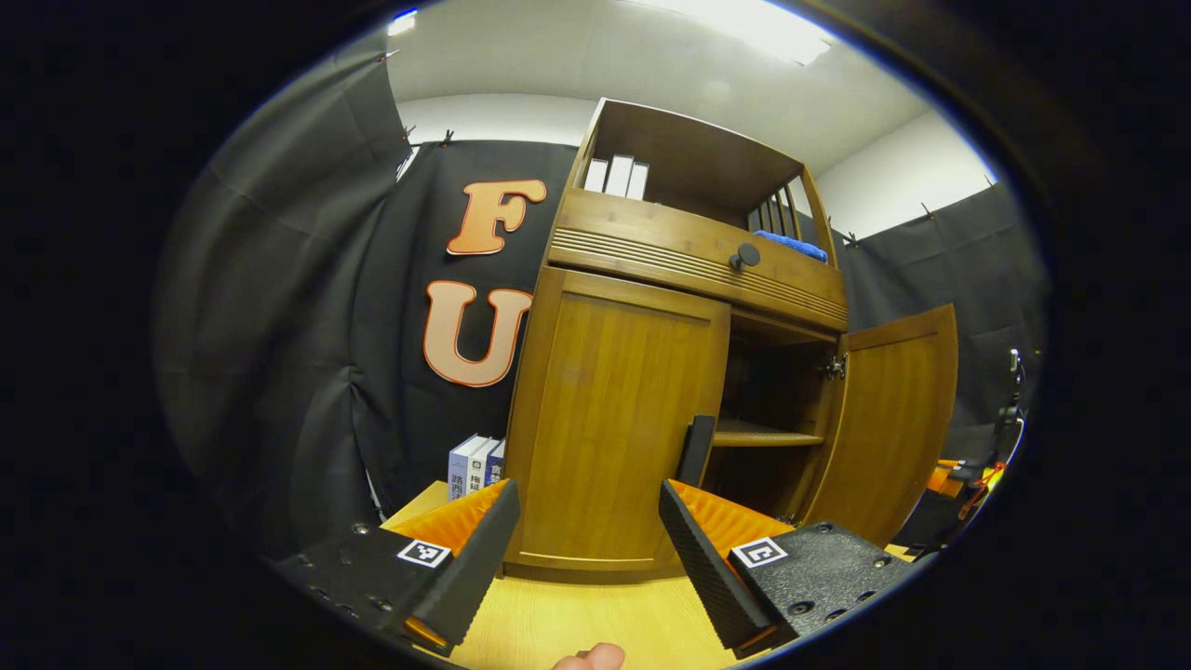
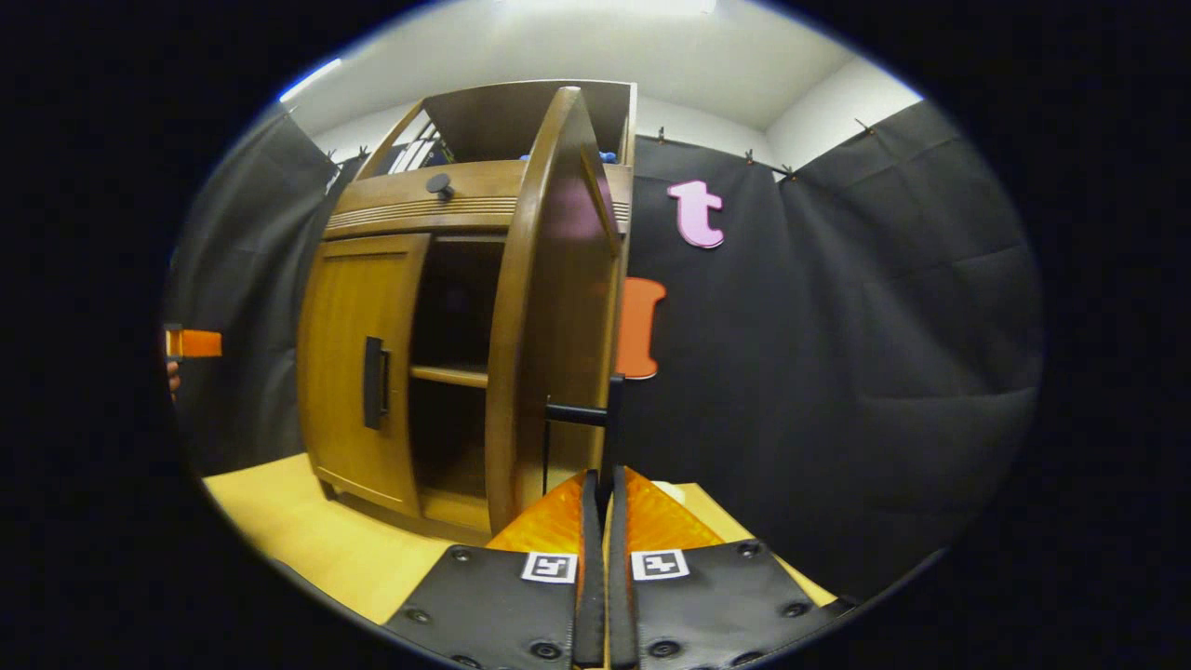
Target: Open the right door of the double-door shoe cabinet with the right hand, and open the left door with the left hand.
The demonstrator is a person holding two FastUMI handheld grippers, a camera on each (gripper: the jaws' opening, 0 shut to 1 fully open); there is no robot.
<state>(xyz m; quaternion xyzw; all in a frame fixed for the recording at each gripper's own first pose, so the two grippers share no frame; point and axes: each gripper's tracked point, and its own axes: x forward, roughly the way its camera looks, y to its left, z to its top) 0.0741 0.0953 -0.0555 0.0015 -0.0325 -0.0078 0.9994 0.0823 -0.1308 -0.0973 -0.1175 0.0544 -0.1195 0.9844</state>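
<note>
In the left gripper view, a few books (image 1: 475, 465) stand against the black cloth wall at the far left, just beside the shoe cabinet (image 1: 689, 251). The left gripper (image 1: 588, 521) hangs in front of the cabinet with its fingers spread wide and nothing between them. Beyond it is the left door (image 1: 619, 419), flat and closed, with its dark handle (image 1: 696, 448) at the inner edge. To the right of that door the inside shelf (image 1: 768, 433) shows, and the right door (image 1: 893, 419) is swung out on its hinge. Above the doors a drawer front carries a round knob (image 1: 744, 255), and white books (image 1: 616, 175) and a blue cloth (image 1: 791, 245) sit in the open top compartment. The cabinet stands on a pale wooden surface (image 1: 577, 623).

In the right gripper view, the closed left door is at left and the right door is seen edge-on at the middle. The right gripper (image 2: 604, 507) is pressed together on the right door's handle (image 2: 609, 419), which rises between its fingers.
</note>
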